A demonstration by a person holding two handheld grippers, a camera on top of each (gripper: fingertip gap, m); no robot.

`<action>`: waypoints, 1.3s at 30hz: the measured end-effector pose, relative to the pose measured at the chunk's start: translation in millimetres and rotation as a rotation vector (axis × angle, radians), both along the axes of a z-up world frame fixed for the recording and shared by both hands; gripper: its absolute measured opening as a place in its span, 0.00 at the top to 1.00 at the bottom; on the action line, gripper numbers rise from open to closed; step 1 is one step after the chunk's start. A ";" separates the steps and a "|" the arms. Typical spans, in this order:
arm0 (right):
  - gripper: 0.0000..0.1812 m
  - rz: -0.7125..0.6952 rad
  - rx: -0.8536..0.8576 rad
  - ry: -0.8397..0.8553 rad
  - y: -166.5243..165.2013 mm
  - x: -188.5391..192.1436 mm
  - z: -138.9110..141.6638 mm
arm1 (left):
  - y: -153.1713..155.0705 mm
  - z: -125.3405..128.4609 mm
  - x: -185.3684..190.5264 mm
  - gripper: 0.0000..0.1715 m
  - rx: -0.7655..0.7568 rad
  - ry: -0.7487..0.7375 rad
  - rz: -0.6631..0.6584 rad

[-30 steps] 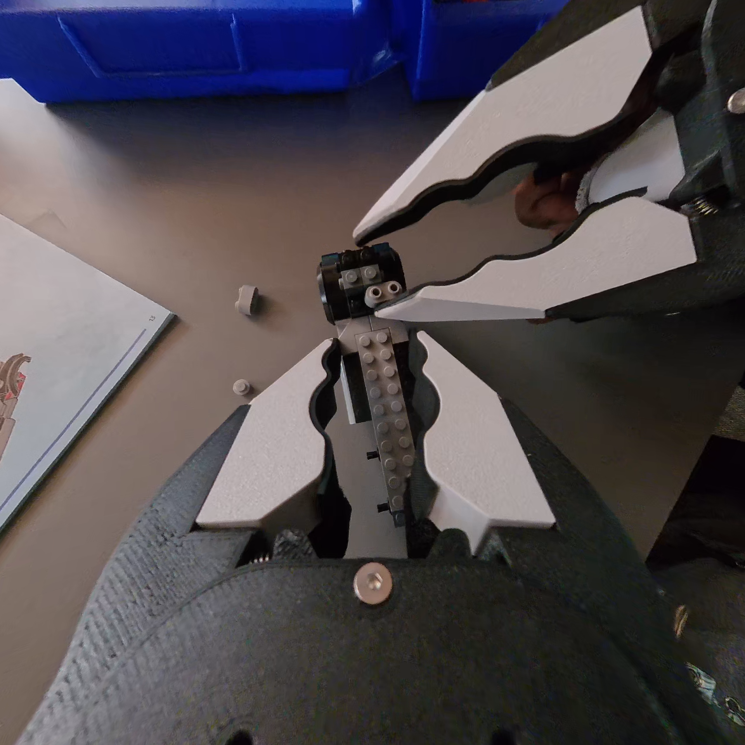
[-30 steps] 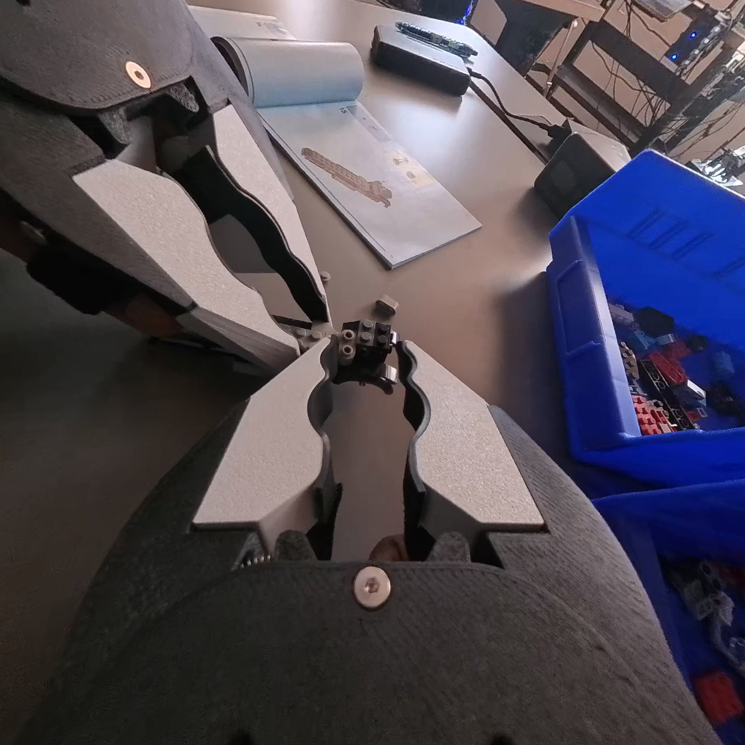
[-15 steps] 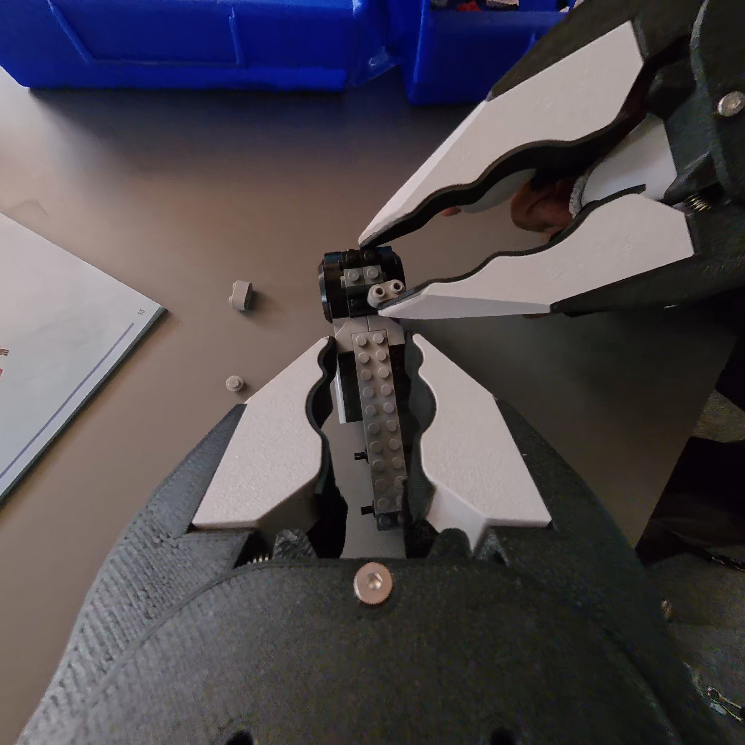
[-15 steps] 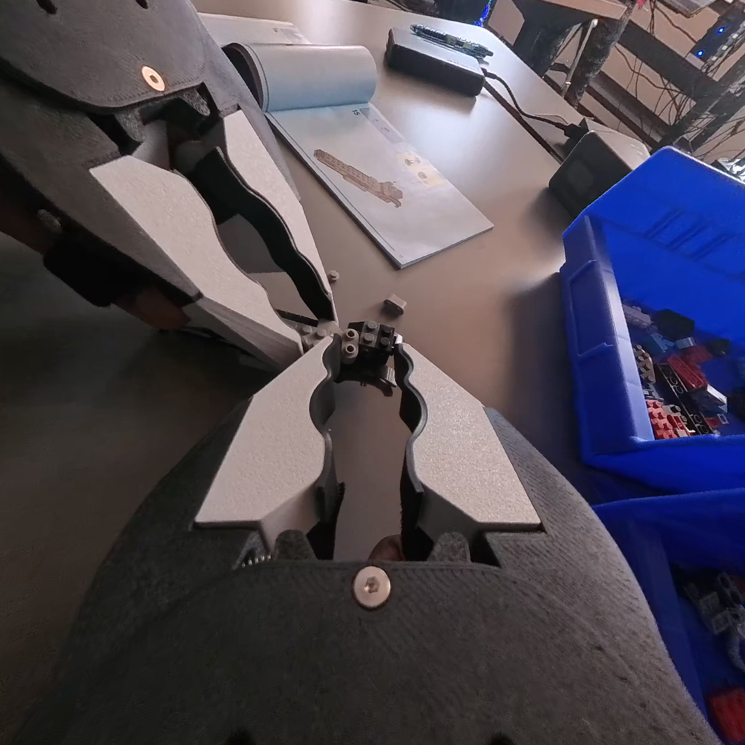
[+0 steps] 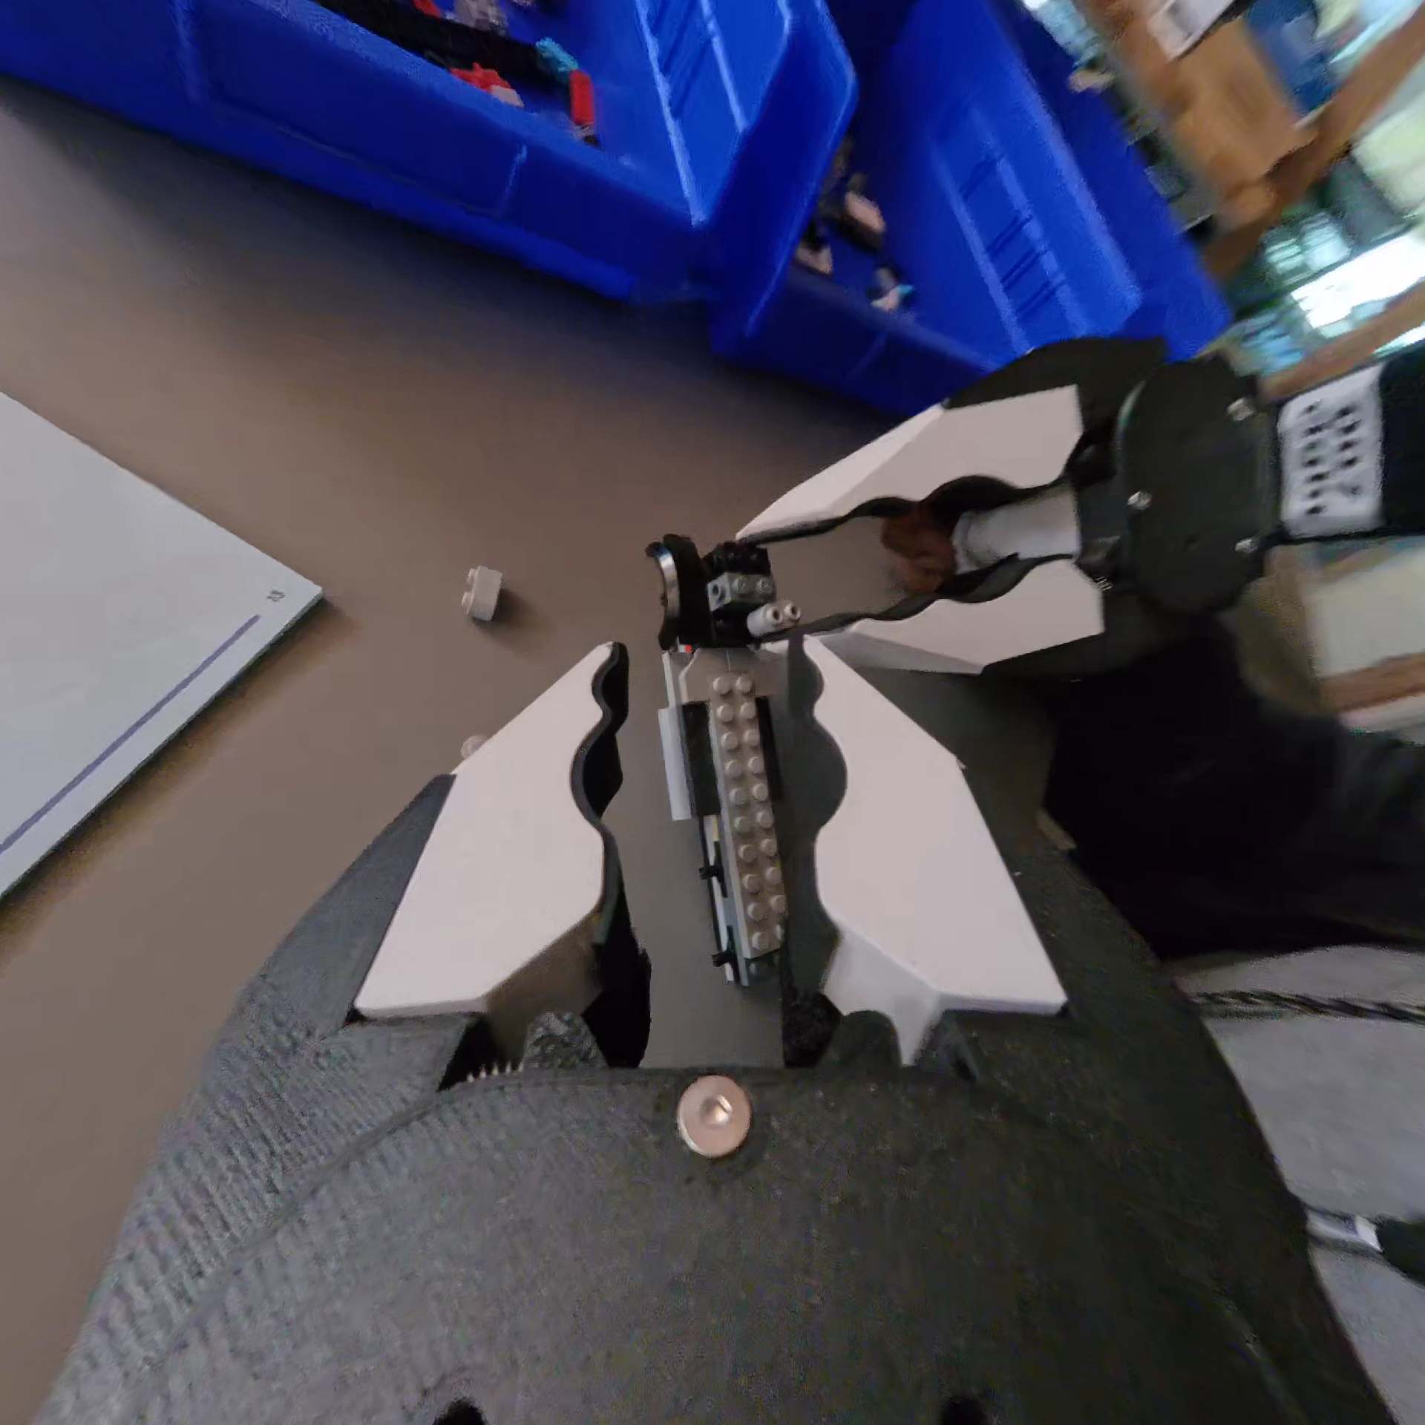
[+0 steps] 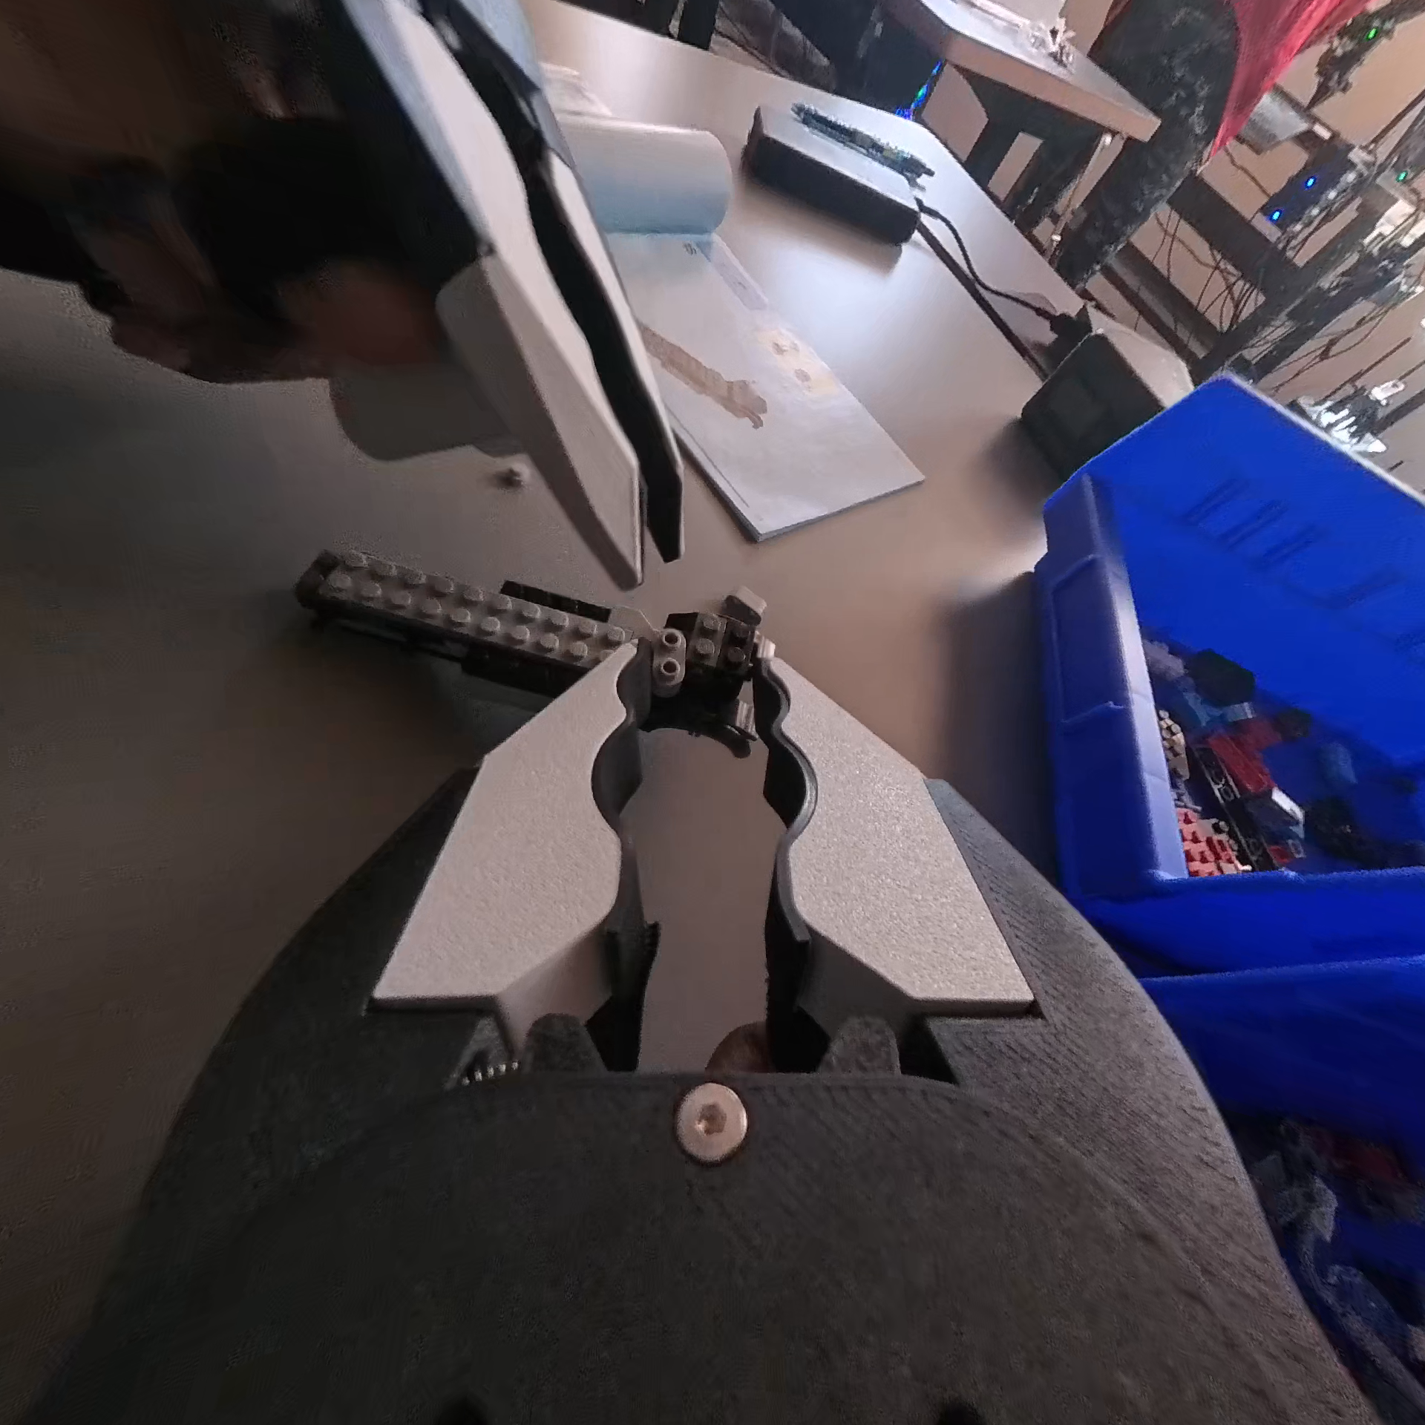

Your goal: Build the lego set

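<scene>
A long grey studded Lego build [image 5: 744, 810] lies low over the dark table, with a black block [image 5: 694, 594] at its far end. My left gripper [image 5: 705, 648] is open, its fingers on both sides of the build with a gap on the left side. In the right wrist view the left gripper [image 6: 651, 567] hangs above the build [image 6: 478, 609]. My right gripper [image 6: 698, 659] is shut on the black block [image 6: 705, 655]; it also shows in the left wrist view [image 5: 759, 586], reaching in from the right.
A loose light grey piece [image 5: 483, 603] and a small round stud [image 5: 472, 744] lie left of the build. An instruction booklet [image 5: 116, 617] lies at the left. Two blue bins [image 5: 463, 116] [image 5: 964, 231] of bricks stand behind. Black devices [image 6: 833, 177] with cables sit at the table's far side. My left and right fingertips are right by each other.
My left gripper has opened off the long grey build and lifted and tilted away from it. My right gripper stays shut on the black end block.
</scene>
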State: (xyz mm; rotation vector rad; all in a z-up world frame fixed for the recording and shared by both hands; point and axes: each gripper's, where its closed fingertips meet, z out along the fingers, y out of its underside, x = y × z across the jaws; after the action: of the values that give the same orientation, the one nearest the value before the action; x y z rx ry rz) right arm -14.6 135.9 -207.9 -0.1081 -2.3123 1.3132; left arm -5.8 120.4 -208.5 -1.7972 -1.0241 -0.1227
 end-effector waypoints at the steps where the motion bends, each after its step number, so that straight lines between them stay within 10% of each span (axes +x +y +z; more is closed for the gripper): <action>1: 0.85 0.007 -0.003 0.011 -0.7 0.7 1.8 | 0.6 2.9 -0.7 0.74 0.052 -0.030 -0.028; 13: 0.85 0.062 -0.029 0.131 -4.7 5.4 16.9 | 19.9 5.4 1.7 0.70 0.282 -0.245 -0.283; 39: 0.83 0.050 -0.036 0.122 0.2 -0.1 13.1 | 23.2 -3.2 -5.9 0.80 0.324 -0.316 -0.267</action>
State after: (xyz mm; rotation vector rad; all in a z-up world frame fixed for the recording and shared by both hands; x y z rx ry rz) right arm -14.7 136.1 -194.8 0.0177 -2.2030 1.3477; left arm -11.7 143.6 -211.7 -1.6343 -0.9126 -0.7161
